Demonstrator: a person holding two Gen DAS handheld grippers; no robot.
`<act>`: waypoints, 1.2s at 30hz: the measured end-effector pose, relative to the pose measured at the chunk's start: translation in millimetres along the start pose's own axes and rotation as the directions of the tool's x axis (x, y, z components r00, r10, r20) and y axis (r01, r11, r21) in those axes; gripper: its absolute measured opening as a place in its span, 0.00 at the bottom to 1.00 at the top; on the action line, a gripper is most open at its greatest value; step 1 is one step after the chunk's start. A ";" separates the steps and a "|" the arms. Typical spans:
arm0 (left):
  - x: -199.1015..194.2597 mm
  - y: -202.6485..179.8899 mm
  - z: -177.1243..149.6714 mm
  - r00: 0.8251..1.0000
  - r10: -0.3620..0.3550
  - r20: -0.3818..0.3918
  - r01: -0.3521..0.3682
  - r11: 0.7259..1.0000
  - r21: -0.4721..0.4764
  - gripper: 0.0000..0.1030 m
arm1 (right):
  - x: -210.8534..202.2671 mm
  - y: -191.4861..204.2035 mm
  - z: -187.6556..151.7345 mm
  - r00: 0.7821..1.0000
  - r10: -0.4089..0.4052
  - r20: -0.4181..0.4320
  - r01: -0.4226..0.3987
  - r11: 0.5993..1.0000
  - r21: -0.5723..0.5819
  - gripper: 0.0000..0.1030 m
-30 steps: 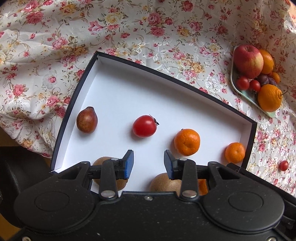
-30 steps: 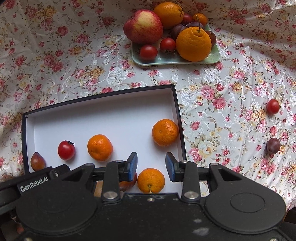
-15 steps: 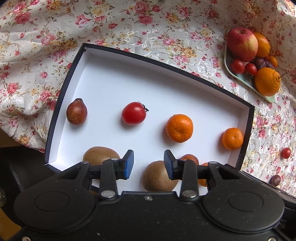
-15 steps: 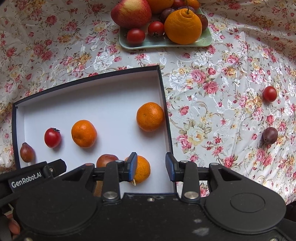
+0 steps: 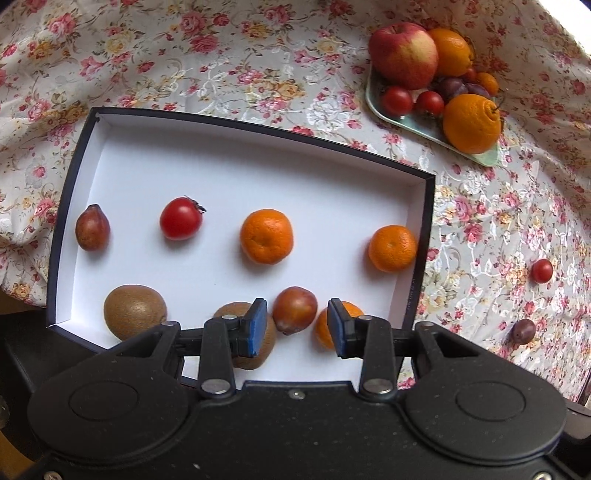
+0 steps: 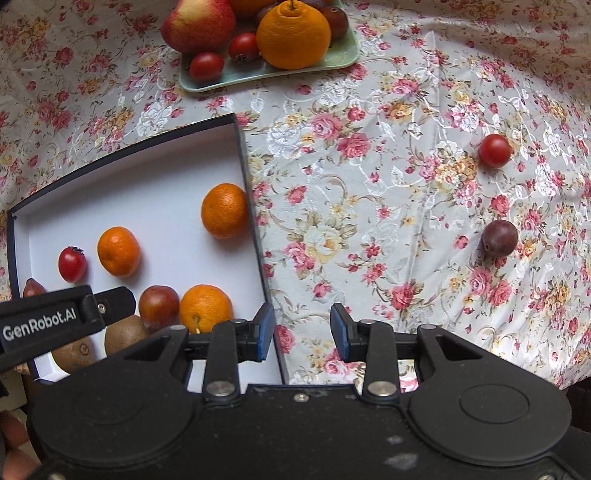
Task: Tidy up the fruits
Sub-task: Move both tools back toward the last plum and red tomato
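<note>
A black box with a white floor (image 5: 221,177) (image 6: 147,192) holds a pear-shaped red fruit (image 5: 92,228), a tomato (image 5: 181,218), mandarins (image 5: 266,236) (image 5: 392,248), two kiwis (image 5: 135,312), a plum (image 5: 294,310) and one more mandarin (image 6: 205,308). My left gripper (image 5: 296,326) hovers open and empty above the box's near edge. My right gripper (image 6: 302,332) is open and empty over the cloth beside the box's right wall. A loose tomato (image 6: 495,150) and a dark plum (image 6: 499,238) lie on the cloth to the right.
A pale green plate (image 6: 258,74) (image 5: 406,122) at the back carries an apple (image 6: 199,22), a large orange (image 6: 293,35), small tomatoes and plums. The flowered cloth (image 6: 369,184) covers the table and drops off at the near edge. The left gripper's body (image 6: 55,321) shows in the right wrist view.
Both grippers have pulled back and swung right, so the box slid left in each view. The right gripper now hangs over the cloth instead of the box. No fruit moved.
</note>
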State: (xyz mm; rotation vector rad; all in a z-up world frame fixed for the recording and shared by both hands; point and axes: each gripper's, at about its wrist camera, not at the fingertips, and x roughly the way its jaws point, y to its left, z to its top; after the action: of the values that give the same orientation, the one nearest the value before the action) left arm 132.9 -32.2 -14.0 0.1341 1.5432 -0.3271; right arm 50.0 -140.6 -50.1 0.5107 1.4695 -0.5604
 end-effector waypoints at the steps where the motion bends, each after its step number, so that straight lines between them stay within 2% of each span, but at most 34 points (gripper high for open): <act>1: 0.3 -5.2 -0.4 1.000 -0.003 -0.001 0.003 1.000 0.009 0.44 | -0.6 -5.2 -0.5 1.000 -0.001 0.000 0.001 1.000 0.007 0.36; 7: 0.1 -37.4 -5.1 0.999 -0.050 -0.016 0.051 0.997 0.051 0.44 | -2.3 -42.6 -3.4 1.000 -0.011 -0.003 0.011 0.998 0.060 0.36; 12: 0.3 -67.2 -9.7 0.999 -0.040 -0.008 0.041 0.994 0.097 0.44 | 2.5 -78.4 -4.5 1.000 -0.019 -0.017 0.021 0.993 0.113 0.36; 16: 2.8 -93.0 -14.4 0.998 -0.064 -0.022 0.066 0.989 0.131 0.44 | 8.4 -111.9 -3.5 0.999 -0.024 -0.034 0.029 0.987 0.160 0.36; 28: 20.1 -173.3 -34.0 0.999 -0.040 -0.007 0.040 0.965 0.260 0.44 | 11.5 -221.5 13.0 0.999 -0.017 -0.048 0.033 0.926 0.375 0.36; 32: 30.7 -196.5 -41.9 1.000 -0.021 -0.007 0.022 0.951 0.307 0.44 | 7.5 -246.3 21.6 0.999 -0.013 -0.031 0.025 0.910 0.414 0.36; 36: 35.9 -221.0 -52.5 0.999 -0.035 0.004 0.031 0.931 0.363 0.44 | 4.7 -264.8 25.3 1.000 0.000 -0.023 0.011 0.898 0.440 0.35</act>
State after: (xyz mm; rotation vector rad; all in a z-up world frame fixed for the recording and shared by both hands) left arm 18.3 -231.4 -24.8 0.3964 1.4629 -0.6388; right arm -98.5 -361.3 -48.9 0.8696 1.3650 -0.9036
